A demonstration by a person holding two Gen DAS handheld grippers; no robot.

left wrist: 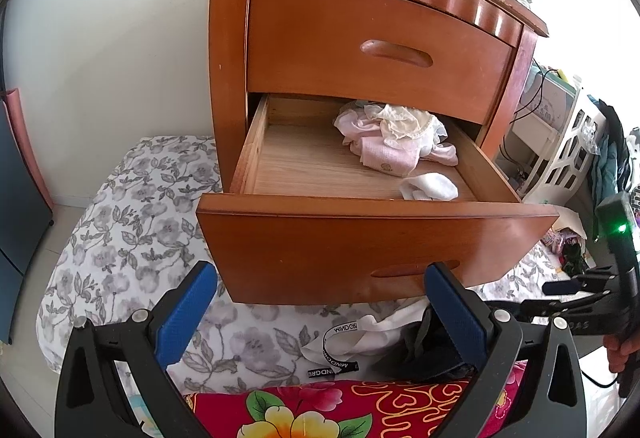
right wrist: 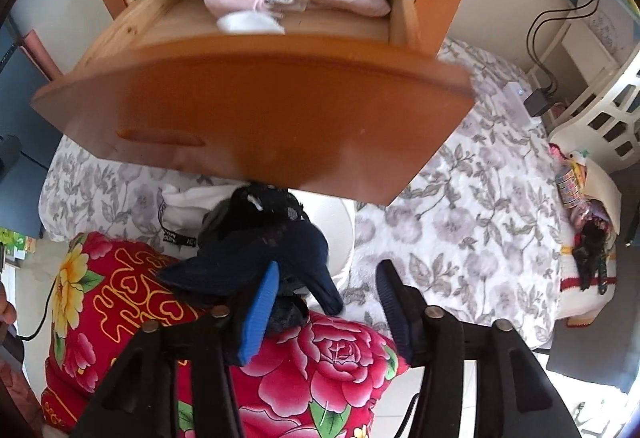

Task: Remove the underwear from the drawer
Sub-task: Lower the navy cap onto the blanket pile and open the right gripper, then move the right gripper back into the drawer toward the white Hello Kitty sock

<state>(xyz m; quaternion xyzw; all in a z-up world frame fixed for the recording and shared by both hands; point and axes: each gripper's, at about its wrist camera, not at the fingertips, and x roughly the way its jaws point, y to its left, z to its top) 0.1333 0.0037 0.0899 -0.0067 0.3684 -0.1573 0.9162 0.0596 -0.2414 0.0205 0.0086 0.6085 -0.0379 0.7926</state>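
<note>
**Dark underwear lay out of the drawer, right jaws parted**

The navy underwear (right wrist: 256, 250) lay crumpled on the bedding below the open lower drawer (right wrist: 248, 125), draped against the right gripper's (right wrist: 328, 278) blue left pad, with the jaws apart and not pressing it. A white garment (right wrist: 188, 209) sat just behind it. Pink and cream underwear (left wrist: 394, 135) remained piled inside the drawer of the wooden nightstand (left wrist: 360, 37). The left gripper (left wrist: 320, 310) hovered before the drawer front, fingers spread wide and empty, above a red floral quilt (right wrist: 328, 358).
</note>
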